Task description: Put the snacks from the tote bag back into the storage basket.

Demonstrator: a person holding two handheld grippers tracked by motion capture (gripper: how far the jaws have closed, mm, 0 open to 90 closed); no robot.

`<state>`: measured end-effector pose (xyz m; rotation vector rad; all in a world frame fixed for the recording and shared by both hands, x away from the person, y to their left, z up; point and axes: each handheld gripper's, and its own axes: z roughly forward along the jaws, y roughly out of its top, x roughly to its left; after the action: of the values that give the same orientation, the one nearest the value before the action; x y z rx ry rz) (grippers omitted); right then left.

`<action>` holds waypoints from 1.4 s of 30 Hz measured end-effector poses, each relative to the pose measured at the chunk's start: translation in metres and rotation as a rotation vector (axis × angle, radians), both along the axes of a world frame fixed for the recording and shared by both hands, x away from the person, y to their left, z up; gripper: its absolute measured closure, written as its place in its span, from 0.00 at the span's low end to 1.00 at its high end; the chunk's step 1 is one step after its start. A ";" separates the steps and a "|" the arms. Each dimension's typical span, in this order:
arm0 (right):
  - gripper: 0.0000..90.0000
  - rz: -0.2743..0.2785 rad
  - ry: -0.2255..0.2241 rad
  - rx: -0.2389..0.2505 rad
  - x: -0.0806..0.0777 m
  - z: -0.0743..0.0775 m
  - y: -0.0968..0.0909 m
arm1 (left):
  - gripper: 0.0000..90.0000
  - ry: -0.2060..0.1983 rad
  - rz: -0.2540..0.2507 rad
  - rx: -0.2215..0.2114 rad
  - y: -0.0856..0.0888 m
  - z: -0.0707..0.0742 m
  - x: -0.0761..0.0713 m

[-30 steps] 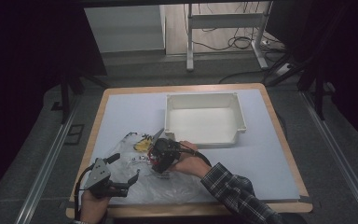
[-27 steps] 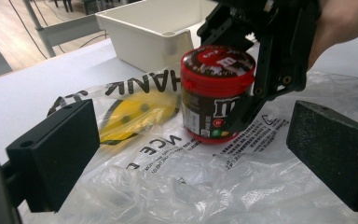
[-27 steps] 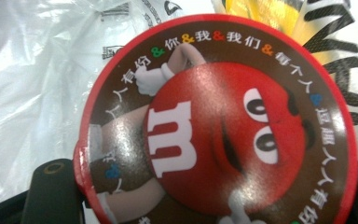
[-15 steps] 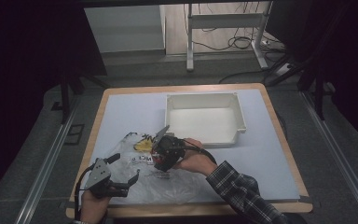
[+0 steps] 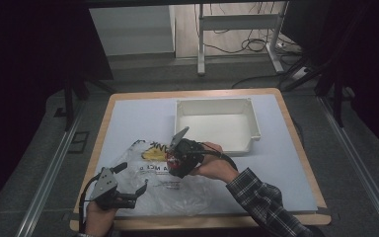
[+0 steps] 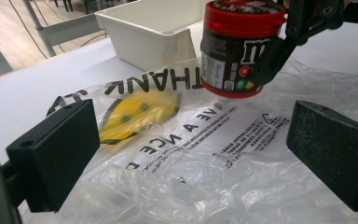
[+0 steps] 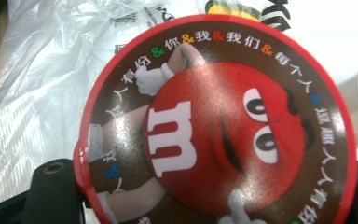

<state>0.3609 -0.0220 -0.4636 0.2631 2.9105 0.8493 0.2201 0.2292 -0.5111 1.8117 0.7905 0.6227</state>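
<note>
A candy jar (image 6: pixel 235 51) with a red lid and a brown label hangs just above a clear plastic bag (image 6: pixel 168 140) printed with black lettering and a yellow smiley. My right gripper (image 5: pixel 178 159) is shut on the jar, its black fingers (image 6: pixel 279 51) clamping the jar's side. The jar's lid (image 7: pixel 214 126) faces the right gripper view, with the bag (image 7: pixel 37 93) beneath it. My left gripper (image 5: pixel 131 180) rests at the bag's front left corner. Its jaws stand wide open (image 6: pixel 191 149) over the crumpled plastic, nothing between them.
A white plastic bin (image 5: pixel 217 101) stands at the back of the table, just beyond the jar, and its corner (image 6: pixel 144 28) is near the bag. The bag (image 5: pixel 177 190) spreads over the front middle of the pale table mat (image 5: pixel 128 118).
My right gripper has lifted the jar a little and carried it slightly toward the bin. The left gripper has stayed put.
</note>
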 end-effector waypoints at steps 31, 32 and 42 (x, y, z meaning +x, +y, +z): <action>0.29 -0.077 -0.008 0.019 0.020 0.029 -0.050 | 0.03 0.001 0.002 0.004 -0.001 0.000 0.000; 0.29 -0.082 -0.009 0.021 0.021 0.030 -0.052 | 0.03 0.001 0.002 0.004 -0.001 0.000 0.000; 0.29 -0.103 -0.027 0.023 0.029 0.033 -0.064 | 0.03 0.001 0.002 0.004 -0.001 0.000 0.000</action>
<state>0.3895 -0.0855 -0.4308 0.3962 2.8356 0.8644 0.2204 0.2286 -0.5114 1.8152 0.7922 0.6258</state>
